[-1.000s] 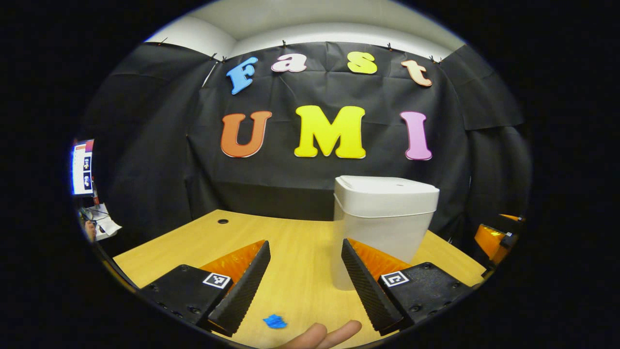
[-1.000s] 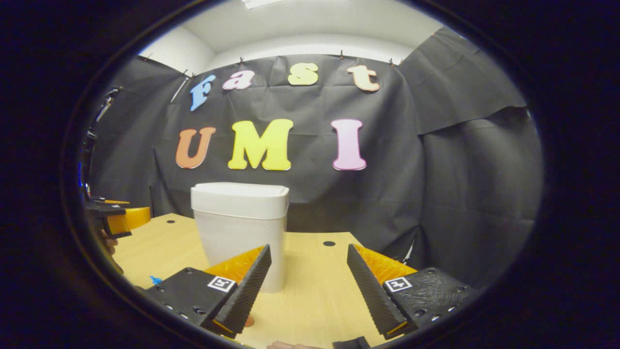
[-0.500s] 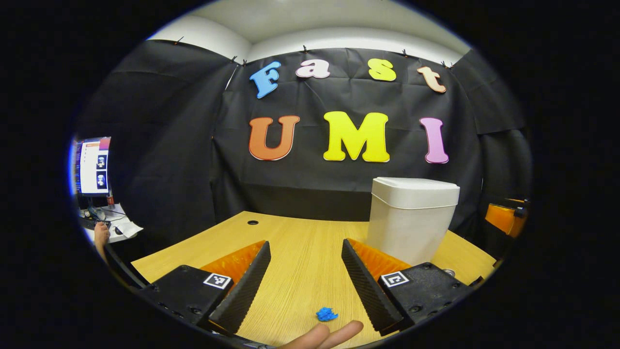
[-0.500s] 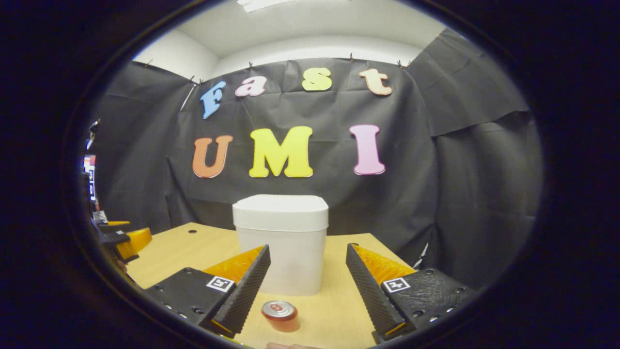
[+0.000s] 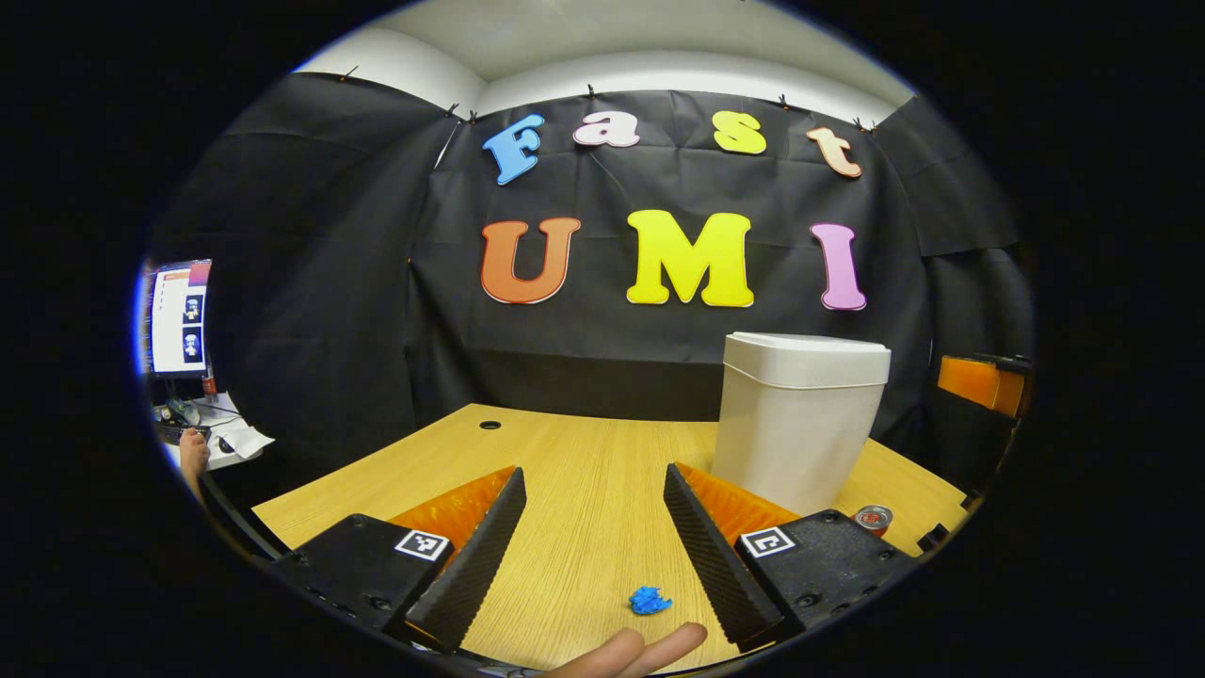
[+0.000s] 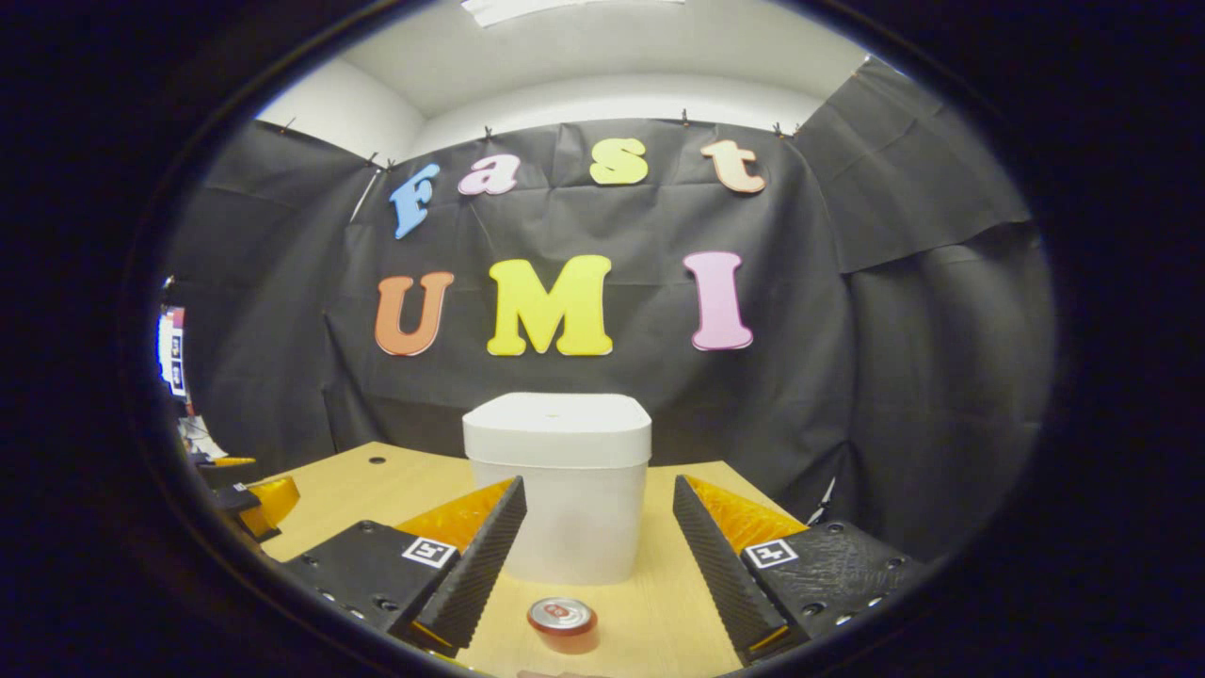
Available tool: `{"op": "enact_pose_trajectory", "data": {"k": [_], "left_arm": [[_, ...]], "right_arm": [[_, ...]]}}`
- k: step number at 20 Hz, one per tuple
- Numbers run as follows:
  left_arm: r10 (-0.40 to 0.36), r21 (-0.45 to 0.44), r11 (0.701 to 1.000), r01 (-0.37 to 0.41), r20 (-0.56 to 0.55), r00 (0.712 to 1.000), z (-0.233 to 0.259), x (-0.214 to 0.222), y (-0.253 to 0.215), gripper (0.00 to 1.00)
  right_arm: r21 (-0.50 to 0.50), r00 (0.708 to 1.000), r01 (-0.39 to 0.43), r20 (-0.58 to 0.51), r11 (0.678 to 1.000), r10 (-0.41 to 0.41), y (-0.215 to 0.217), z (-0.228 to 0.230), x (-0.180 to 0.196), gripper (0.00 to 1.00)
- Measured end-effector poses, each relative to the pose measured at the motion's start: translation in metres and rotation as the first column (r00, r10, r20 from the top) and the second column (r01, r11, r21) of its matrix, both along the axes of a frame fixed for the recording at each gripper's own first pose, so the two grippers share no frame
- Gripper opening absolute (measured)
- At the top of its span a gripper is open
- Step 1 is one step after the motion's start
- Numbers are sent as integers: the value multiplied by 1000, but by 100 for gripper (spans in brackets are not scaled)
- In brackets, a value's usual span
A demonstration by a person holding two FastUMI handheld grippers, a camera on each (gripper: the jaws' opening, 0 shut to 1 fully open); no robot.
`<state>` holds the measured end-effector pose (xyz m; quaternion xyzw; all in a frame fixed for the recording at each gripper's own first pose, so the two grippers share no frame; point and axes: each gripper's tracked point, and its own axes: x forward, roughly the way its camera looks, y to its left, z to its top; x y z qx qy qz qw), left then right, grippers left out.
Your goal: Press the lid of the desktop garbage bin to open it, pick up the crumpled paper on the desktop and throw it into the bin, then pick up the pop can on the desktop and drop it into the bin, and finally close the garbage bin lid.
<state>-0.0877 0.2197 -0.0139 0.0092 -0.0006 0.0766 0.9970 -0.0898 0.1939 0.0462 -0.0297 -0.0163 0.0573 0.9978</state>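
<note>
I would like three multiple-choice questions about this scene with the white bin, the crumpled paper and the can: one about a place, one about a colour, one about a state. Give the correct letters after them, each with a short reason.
1. Where does the pop can stand in the right gripper view?
A. on top of the bin
B. on the desktop in front of the bin
C. inside a gripper

2. What colour is the crumpled paper?
A. blue
B. white
C. green

3. In what state is the lid of the garbage bin?
A. taken off
B. standing open
C. closed

Answers:
1 B: the can sits upright on the wooden desktop, nearer the camera than the bin.
2 A: the small wad between the left gripper fingers is bright blue.
3 C: the lid lies flat on the bin in both views; the right gripper is open and apart from it.
</note>
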Motion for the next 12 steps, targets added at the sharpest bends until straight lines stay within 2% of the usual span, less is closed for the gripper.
{"op": "enact_pose_trajectory", "data": {"k": [3, 7, 9, 10, 12], "left_arm": [[0, -12, 1000, -1, -19, 1000, -7, 3, 2, 96], [11, 31, 999, -10, -31, 999, -13, 11, 2, 96], [0, 30, 1000, 0, -31, 1000, -15, 14, -1, 96], [-10, 19, 1000, 11, -33, 999, -15, 14, -4, 96], [-22, 6, 1000, 22, -29, 999, -16, 17, -8, 96]], "right_arm": [[16, 999, -49, 4, 999, 49, 16, 14, 7, 93], [-18, 998, -56, 14, 998, 56, 29, 32, 32, 76], [-27, 998, -67, 16, 997, 68, 38, 42, 51, 63], [-30, 996, -87, 18, 996, 88, 44, 46, 62, 51], [-64, 996, -74, 48, 995, 77, 48, 57, 84, 23]]}}
